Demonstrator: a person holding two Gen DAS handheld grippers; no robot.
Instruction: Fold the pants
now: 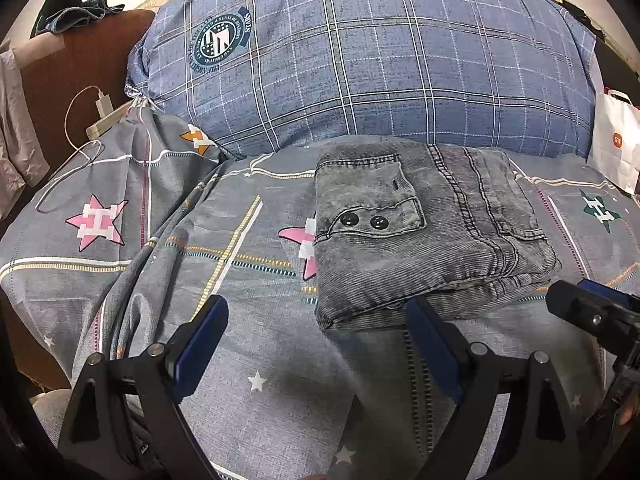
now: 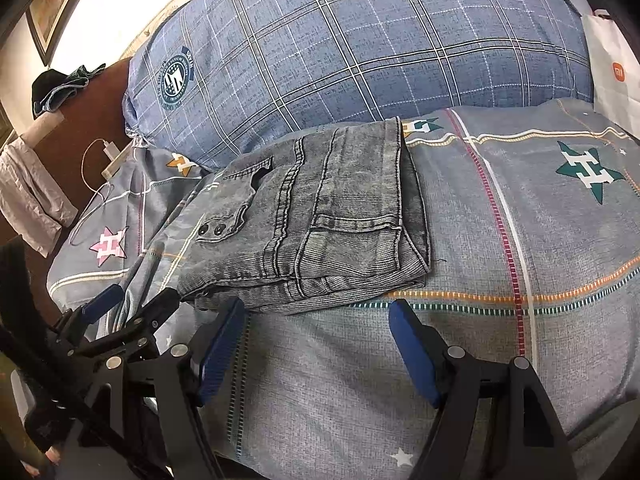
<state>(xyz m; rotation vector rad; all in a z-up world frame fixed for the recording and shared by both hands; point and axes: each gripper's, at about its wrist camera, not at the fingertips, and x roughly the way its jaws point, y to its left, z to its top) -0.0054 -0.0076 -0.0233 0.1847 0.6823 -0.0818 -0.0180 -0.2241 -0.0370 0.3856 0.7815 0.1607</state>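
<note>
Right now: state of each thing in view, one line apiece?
Pants: folded into a compact stack, lying on the bedspread, released.
Left gripper: open, empty, just short of the pants.
Right gripper: open, empty.
Pillow: lying behind the pants.
Charger: cable attached.
Paper bag: upright.

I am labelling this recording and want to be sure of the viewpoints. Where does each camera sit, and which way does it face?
Left wrist: on the left gripper, open, facing forward over the bedspread at the folded pants; the right gripper's tip shows at its right edge.
Right wrist: on the right gripper, open, facing the same pants from further right; the left gripper shows at lower left.
Shared: pants, plaid pillow, white bag.
</note>
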